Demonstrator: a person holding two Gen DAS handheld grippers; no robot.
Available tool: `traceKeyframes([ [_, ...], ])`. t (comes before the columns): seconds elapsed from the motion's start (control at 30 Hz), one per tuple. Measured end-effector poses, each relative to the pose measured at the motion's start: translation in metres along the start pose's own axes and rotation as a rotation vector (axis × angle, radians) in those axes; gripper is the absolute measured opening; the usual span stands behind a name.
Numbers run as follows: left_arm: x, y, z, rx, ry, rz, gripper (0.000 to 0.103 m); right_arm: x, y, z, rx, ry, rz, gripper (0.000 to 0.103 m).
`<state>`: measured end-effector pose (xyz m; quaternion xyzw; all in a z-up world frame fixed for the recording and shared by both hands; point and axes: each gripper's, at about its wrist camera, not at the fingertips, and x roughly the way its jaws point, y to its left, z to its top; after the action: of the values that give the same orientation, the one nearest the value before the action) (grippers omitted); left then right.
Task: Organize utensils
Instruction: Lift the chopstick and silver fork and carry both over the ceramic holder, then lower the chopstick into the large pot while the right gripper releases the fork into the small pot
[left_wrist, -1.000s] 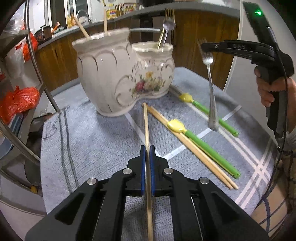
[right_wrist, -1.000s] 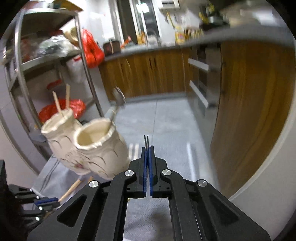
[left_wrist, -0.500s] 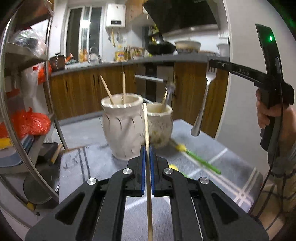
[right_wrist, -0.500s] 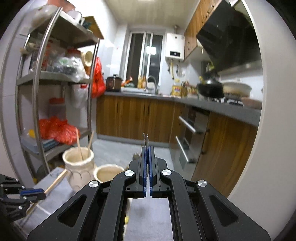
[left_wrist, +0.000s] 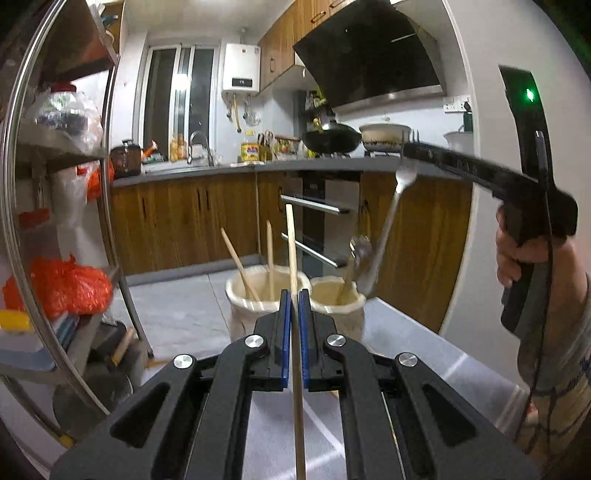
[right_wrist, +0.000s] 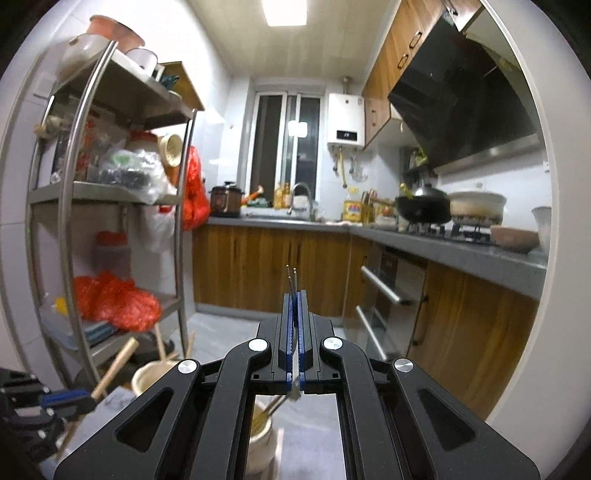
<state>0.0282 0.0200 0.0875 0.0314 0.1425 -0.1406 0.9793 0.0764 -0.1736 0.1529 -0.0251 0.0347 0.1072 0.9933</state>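
Observation:
My left gripper (left_wrist: 292, 295) is shut on a wooden chopstick (left_wrist: 291, 243) that points up and forward toward the white ceramic holder (left_wrist: 242, 314). The holder's left cup holds two chopsticks (left_wrist: 240, 266); its right cup (left_wrist: 338, 301) holds a fork. My right gripper (left_wrist: 406, 147) is shut on a metal fork (left_wrist: 386, 229) that hangs handle down over the right cup. In the right wrist view the right gripper (right_wrist: 293, 295) shows the fork's tines (right_wrist: 291, 278) past its shut pads, with the holder (right_wrist: 153, 374) below and the left gripper (right_wrist: 55, 402) at lower left.
A metal shelf rack (left_wrist: 110, 221) with red bags stands to the left. Wooden kitchen cabinets (left_wrist: 184, 221) and an oven lie behind the holder. The grey tablecloth (left_wrist: 424, 343) covers the table. The person's hand (left_wrist: 517, 254) holds the right gripper at the right edge.
Both grippers have tilted up and risen. The left lifted the chopstick off the cloth. The fork moved left and now hangs over the holder's right cup.

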Motion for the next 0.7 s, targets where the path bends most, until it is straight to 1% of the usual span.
traceKeyframes([
  [0.07, 0.006, 0.004, 0.011, -0.009, -0.027, 0.008, 0.004, 0.008, -0.002, -0.004, 0.022, -0.001, -0.011, 0.003],
  [0.2, 0.025, 0.017, 0.034, -0.058, -0.087, 0.001, 0.004, 0.021, -0.005, -0.014, 0.055, 0.008, -0.02, 0.003],
  [0.37, 0.055, 0.029, 0.051, -0.137, -0.151, -0.017, 0.004, 0.034, -0.003, -0.025, 0.044, 0.043, -0.029, 0.003],
  [0.57, 0.086, 0.033, 0.058, -0.173, -0.186, 0.009, 0.004, 0.045, -0.003, -0.035, 0.046, 0.075, -0.027, 0.003],
  [0.63, 0.091, 0.032, 0.057, -0.169, -0.194, 0.02, 0.004, 0.049, -0.002, -0.038, 0.04, 0.087, -0.027, 0.003],
  [0.7, 0.098, 0.027, 0.056, -0.143, -0.198, 0.046, 0.004, 0.051, 0.0, -0.041, 0.033, 0.093, -0.029, 0.003],
])
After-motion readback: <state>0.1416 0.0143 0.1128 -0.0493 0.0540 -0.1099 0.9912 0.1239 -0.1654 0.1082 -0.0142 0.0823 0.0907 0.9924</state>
